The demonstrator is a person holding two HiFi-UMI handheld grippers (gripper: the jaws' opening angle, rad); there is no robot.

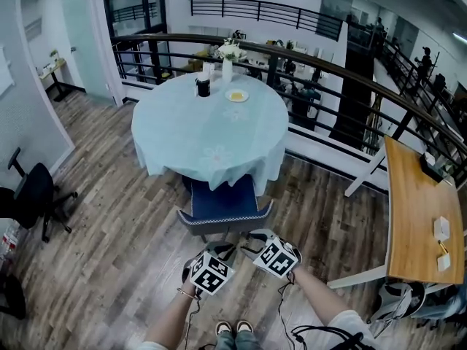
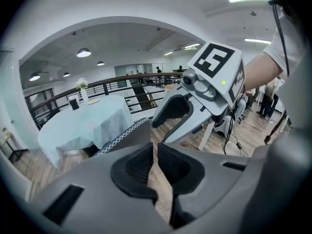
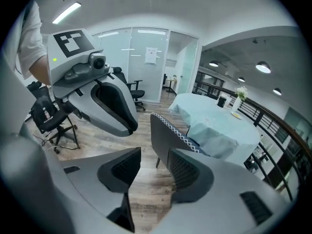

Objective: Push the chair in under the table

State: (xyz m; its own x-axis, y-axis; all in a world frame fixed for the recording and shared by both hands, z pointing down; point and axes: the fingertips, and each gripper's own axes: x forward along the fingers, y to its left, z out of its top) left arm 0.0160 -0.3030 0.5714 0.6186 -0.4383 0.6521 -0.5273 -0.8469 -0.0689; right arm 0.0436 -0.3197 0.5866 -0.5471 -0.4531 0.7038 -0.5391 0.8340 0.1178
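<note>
Since the blue chair (image 1: 225,208) sits with its seat tucked under the round table (image 1: 211,133) at its near edge, the push looks done. Both grippers are clear of it: the left gripper (image 2: 155,155) has its fingers all but closed on nothing, the right gripper (image 3: 152,172) has them apart and empty.

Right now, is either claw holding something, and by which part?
Nothing is held. The left claw is almost closed on empty air, the right claw stands open, and the chair lies beyond both.
</note>
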